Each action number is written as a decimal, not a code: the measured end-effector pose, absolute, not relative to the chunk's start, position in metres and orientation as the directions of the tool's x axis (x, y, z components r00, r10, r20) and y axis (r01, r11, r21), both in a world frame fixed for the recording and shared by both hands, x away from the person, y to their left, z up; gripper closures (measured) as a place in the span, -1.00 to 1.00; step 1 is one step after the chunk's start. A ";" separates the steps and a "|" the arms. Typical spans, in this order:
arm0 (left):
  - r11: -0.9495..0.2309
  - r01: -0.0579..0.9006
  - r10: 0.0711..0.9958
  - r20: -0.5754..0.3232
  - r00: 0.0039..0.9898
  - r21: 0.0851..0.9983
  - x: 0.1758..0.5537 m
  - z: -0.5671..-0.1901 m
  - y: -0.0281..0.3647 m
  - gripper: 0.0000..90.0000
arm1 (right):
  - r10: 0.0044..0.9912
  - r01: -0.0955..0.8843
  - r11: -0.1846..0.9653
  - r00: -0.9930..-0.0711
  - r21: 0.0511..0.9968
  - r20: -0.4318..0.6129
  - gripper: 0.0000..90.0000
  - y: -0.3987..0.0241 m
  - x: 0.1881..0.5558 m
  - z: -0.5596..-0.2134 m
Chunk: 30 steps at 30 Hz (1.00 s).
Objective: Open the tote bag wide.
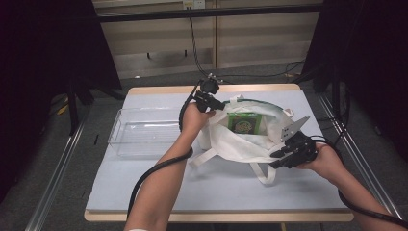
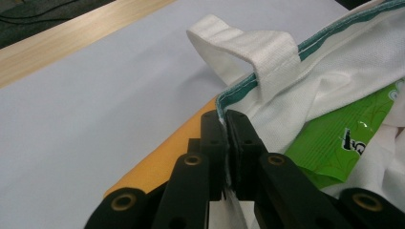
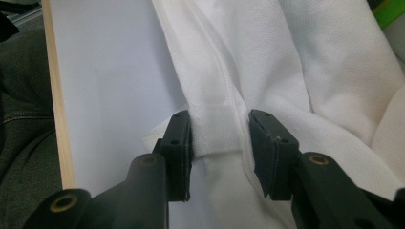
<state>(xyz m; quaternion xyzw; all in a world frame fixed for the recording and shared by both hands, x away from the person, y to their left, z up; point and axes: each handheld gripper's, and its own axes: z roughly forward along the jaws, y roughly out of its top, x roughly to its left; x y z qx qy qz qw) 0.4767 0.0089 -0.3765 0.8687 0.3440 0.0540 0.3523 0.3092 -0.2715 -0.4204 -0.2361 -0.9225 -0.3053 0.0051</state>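
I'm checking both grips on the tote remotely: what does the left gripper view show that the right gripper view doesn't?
Left gripper view alone: the left gripper shut on the bag's green-trimmed rim, a handle loop and a green packet inside. Right gripper view alone: the right gripper with its jaws astride a white fabric fold, and the table's wooden edge. Both: the white tote bag on the pale table cover.

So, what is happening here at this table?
A person works on a white tote bag with two hand-held grippers. The left gripper is shut on the bag's green-trimmed rim, holding its mouth open. The right gripper has its jaws around a fold of the bag near a strap. A green packet sits inside. A clear plastic bin stands beside.
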 end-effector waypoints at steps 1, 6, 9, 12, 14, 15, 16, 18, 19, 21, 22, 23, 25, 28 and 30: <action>-0.506 0.565 0.641 -0.154 0.752 0.652 0.477 -0.377 0.008 0.92 | 0.432 0.437 0.703 -0.889 0.561 0.151 0.35 -0.271 0.309 -0.421; -0.517 0.561 0.638 -0.146 0.756 0.646 0.477 -0.379 0.007 0.92 | 0.435 0.440 0.700 -0.887 0.562 0.152 0.33 -0.272 0.309 -0.423; -0.519 0.566 0.636 -0.153 0.756 0.641 0.477 -0.380 0.008 0.92 | 0.436 0.440 0.699 -0.887 0.564 0.151 0.32 -0.272 0.309 -0.423; -0.522 0.568 0.636 -0.154 0.756 0.636 0.475 -0.381 0.007 0.92 | 0.436 0.436 0.699 -0.888 0.567 0.147 0.30 -0.272 0.309 -0.424; -0.522 0.567 0.634 -0.154 0.757 0.637 0.475 -0.382 0.007 0.92 | 0.435 0.435 0.699 -0.889 0.568 0.145 0.28 -0.272 0.309 -0.424; -0.520 0.568 0.633 -0.159 0.758 0.638 0.475 -0.382 0.008 0.92 | 0.438 0.438 0.695 -0.887 0.570 0.147 0.27 -0.271 0.309 -0.423; -0.501 0.576 0.640 -0.171 0.749 0.646 0.475 -0.383 0.008 0.92 | 0.435 0.433 0.695 -0.889 0.574 0.144 0.25 -0.272 0.309 -0.422; -0.515 0.570 0.634 -0.163 0.756 0.640 0.474 -0.382 0.009 0.92 | 0.439 0.433 0.693 -0.888 0.577 0.138 0.20 -0.271 0.308 -0.420; -0.515 0.568 0.631 -0.165 0.758 0.642 0.474 -0.382 0.010 0.91 | 0.442 0.435 0.686 -0.886 0.583 0.141 0.19 -0.270 0.308 -0.416; -0.518 0.565 0.628 -0.164 0.761 0.643 0.474 -0.381 0.010 0.91 | 0.440 0.428 0.687 -0.888 0.587 0.133 0.17 -0.270 0.308 -0.414; -0.520 0.562 0.625 -0.162 0.764 0.643 0.474 -0.380 0.011 0.91 | 0.439 0.425 0.684 -0.889 0.592 0.131 0.15 -0.270 0.308 -0.412; -0.514 0.565 0.628 -0.165 0.761 0.645 0.473 -0.380 0.012 0.91 | 0.440 0.422 0.683 -0.889 0.597 0.125 0.13 -0.270 0.308 -0.409; -0.514 0.567 0.626 -0.171 0.761 0.644 0.473 -0.379 0.014 0.89 | 0.449 0.428 0.672 -0.884 0.605 0.127 0.07 -0.270 0.308 -0.404; -0.495 0.571 0.630 -0.182 0.755 0.655 0.471 -0.379 0.014 0.85 | 0.462 0.428 0.662 -0.880 0.616 0.116 0.00 -0.271 0.310 -0.396; -0.505 0.569 0.624 -0.181 0.761 0.649 0.471 -0.378 0.016 0.83 | 0.468 0.423 0.652 -0.877 0.630 0.104 -0.03 -0.272 0.311 -0.391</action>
